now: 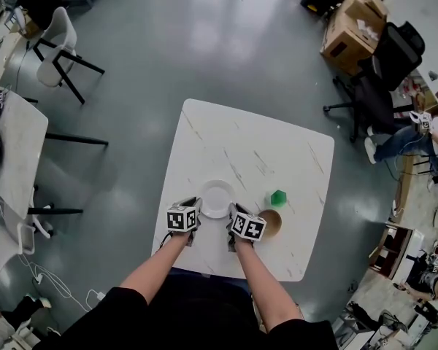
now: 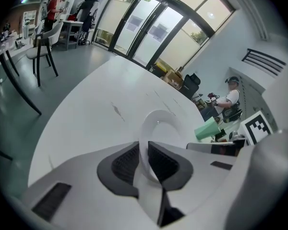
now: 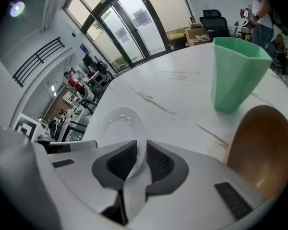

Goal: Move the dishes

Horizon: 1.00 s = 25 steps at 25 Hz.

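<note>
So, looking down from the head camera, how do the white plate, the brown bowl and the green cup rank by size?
1. white plate: largest.
2. brown bowl: smaller, but partly hidden, so it may be bigger than it looks.
3. green cup: smallest, seen from above.

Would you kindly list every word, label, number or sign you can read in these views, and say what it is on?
No legible text anywhere.
Left marker cube and right marker cube: black-and-white square patterns, no letters.
Notices on the glass doors: too blurred to read.
White label on the cardboard box: too small to read.
</note>
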{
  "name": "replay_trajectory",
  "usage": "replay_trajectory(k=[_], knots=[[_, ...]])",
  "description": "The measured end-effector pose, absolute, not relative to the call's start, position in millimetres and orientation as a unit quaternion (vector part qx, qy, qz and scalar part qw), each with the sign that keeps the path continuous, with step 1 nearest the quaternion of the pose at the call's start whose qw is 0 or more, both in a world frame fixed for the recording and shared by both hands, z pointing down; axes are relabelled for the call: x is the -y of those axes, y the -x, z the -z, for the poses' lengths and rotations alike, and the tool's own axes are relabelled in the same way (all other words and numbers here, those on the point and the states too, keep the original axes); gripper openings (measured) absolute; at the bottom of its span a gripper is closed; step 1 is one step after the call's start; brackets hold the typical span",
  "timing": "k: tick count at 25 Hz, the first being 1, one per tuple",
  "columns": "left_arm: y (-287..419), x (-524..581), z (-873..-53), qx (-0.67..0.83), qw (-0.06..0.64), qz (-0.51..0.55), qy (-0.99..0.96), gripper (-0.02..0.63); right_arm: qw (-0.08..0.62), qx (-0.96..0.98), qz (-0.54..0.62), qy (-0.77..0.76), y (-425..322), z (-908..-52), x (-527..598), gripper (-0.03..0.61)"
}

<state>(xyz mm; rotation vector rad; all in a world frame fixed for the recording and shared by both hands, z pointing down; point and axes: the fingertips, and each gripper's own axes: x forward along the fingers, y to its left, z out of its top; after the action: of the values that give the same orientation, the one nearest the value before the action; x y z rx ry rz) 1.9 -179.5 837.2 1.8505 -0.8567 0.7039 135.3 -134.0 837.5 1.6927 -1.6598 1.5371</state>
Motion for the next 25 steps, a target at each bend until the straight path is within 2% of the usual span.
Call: replay_trajectory(k=[13,25], knots=[[21,114,-794,0.336,0.446,-0.301,-0.773,0.072,0.140,0.597,-0.513,-0.601,-109,-793,66,0.071],[0,19,-801,0.289,0.412,-0.357,-0.787,0.072,0.123,0.568,-0.529,-0.618,-130,-796,-30,0.066]])
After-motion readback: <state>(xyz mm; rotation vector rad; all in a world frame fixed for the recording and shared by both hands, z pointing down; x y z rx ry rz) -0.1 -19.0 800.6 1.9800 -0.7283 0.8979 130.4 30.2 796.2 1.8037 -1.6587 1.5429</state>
